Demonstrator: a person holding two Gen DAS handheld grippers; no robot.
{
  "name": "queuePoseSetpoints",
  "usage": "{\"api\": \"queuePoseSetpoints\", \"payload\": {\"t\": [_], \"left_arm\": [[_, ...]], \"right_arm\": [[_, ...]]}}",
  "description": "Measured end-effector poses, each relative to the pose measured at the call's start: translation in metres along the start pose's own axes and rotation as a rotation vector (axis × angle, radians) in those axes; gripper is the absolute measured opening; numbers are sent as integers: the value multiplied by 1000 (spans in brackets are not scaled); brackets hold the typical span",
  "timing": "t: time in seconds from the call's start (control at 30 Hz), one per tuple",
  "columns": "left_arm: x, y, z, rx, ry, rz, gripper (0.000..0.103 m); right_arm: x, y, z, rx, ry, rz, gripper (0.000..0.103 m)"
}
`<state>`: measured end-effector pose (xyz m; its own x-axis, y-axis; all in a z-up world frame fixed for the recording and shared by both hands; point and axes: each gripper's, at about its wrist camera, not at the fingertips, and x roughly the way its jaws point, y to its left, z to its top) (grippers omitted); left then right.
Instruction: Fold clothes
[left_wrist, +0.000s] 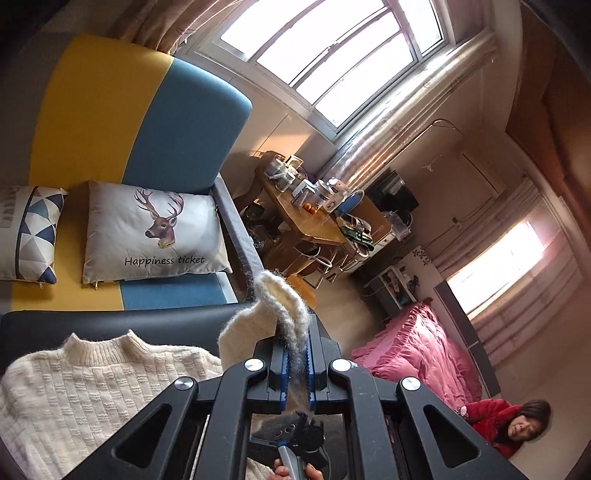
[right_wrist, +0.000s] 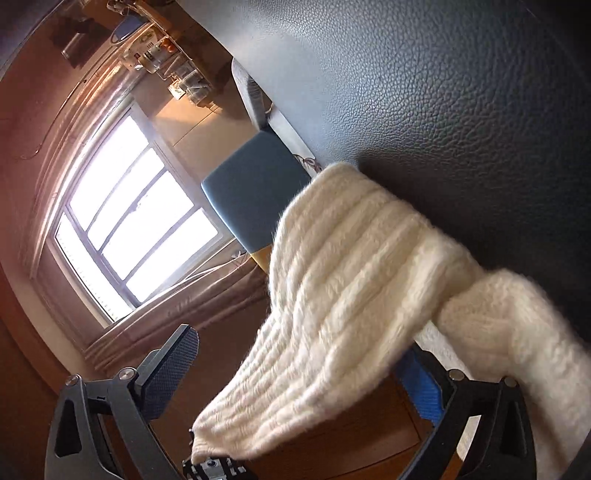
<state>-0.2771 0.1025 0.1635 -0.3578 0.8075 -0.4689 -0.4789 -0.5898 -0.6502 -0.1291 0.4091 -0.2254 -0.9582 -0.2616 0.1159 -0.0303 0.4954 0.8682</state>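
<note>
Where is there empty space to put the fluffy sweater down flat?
The dark leather surface is bare beyond the sweater, up toward the sofa. The blue seat strip in front of the deer pillow is free too. The wooden table is crowded with jars.

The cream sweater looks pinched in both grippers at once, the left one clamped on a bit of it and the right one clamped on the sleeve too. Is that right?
Not quite. The left gripper is indeed clamped on a piece of the cream sweater, as the left wrist view shows. But in the right wrist view the right gripper stands wide open: the sleeve only hangs between its spread fingers, not clamped.
</note>
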Motion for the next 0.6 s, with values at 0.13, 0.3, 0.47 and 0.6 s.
{"api": "queuePoseSetpoints", "payload": {"t": [0.13, 0.3, 0.47, 0.6], "left_arm": [[-27, 29, -1, -14, -38, 47, 7], [-42, 114, -28, -125, -23, 163, 7], [-35, 208, -82, -257, 63, 295, 7], [-22, 265, -129, -356, 131, 358, 7]], "right_arm": [[10, 9, 1, -96, -9, -53, 103], [15, 28, 0, -281, 51, -169, 103], [24, 29, -7, -386, 122, -259, 103], [33, 29, -17, -498, 153, -362, 100]]}}
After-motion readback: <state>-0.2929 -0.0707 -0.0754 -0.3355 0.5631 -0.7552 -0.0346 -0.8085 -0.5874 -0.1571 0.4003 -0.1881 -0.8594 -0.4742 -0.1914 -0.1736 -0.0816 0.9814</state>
